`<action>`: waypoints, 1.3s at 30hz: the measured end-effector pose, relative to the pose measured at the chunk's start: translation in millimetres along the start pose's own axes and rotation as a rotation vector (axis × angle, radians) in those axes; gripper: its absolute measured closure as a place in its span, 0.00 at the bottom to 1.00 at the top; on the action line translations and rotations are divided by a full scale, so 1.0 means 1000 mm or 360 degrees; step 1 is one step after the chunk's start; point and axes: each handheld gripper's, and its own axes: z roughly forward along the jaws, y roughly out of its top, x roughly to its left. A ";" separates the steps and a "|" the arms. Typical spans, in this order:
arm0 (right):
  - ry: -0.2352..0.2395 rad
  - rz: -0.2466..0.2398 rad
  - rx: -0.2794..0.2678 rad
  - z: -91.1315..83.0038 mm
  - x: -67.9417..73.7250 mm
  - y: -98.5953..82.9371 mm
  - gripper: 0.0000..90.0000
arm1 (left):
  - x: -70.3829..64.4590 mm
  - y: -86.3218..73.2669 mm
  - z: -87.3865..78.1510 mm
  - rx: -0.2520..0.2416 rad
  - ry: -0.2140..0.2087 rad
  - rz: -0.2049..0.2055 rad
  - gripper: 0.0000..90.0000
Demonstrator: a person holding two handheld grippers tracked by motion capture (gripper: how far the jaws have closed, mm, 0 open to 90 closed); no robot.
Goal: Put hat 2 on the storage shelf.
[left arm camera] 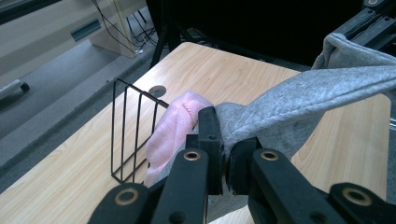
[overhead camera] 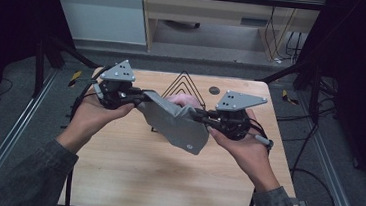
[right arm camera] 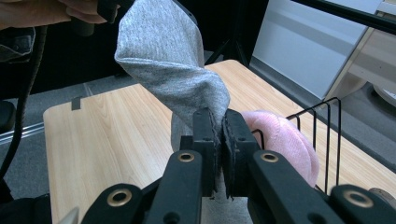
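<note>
Light wood makes the worktop (overhead camera: 129,173), a square top with dark floor around it. Above its middle a grey cloth (overhead camera: 174,122) is stretched in the air between the two tools, and its lower part hangs down toward 5 o'clock, where a small metal snap is seen. Behind the cloth, toward 12 o'clock, a black wire rack (overhead camera: 185,85) stands on the wood, and a pink cloth (overhead camera: 183,101) lies against it, soft and bunched. In the left gripper view the pink cloth (left arm camera: 170,128) touches the rack (left arm camera: 133,133) at its open side.

The left hand-held gripper (overhead camera: 139,95) is at 10 o'clock from the centre; its jaws are pressed together on one edge of the grey cloth (left arm camera: 299,105). The right hand-held gripper (overhead camera: 199,115) is at 3 o'clock, and its jaws pinch the opposite edge of the grey cloth (right arm camera: 173,65). A small dark round hole (overhead camera: 214,90) is in the wood near the far edge, just beside the rack.
</note>
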 end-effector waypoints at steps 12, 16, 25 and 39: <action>0.0003 -0.0030 0.0003 0.002 0.004 0.011 0.95 | 0.003 0.005 -0.009 -0.0012 0.0029 0.0009 0.96; 0.0007 -0.0041 -0.0006 0.002 0.007 0.015 0.95 | 0.004 0.008 -0.014 -0.0028 0.0041 0.0015 0.96; -0.0001 -0.0039 -0.0029 0.000 0.007 0.027 0.95 | 0.006 0.016 -0.022 -0.0043 0.0066 0.0022 0.96; -0.0027 -0.0038 -0.0051 -0.005 0.005 0.040 0.95 | 0.008 0.025 -0.028 -0.0072 0.0088 0.0026 0.96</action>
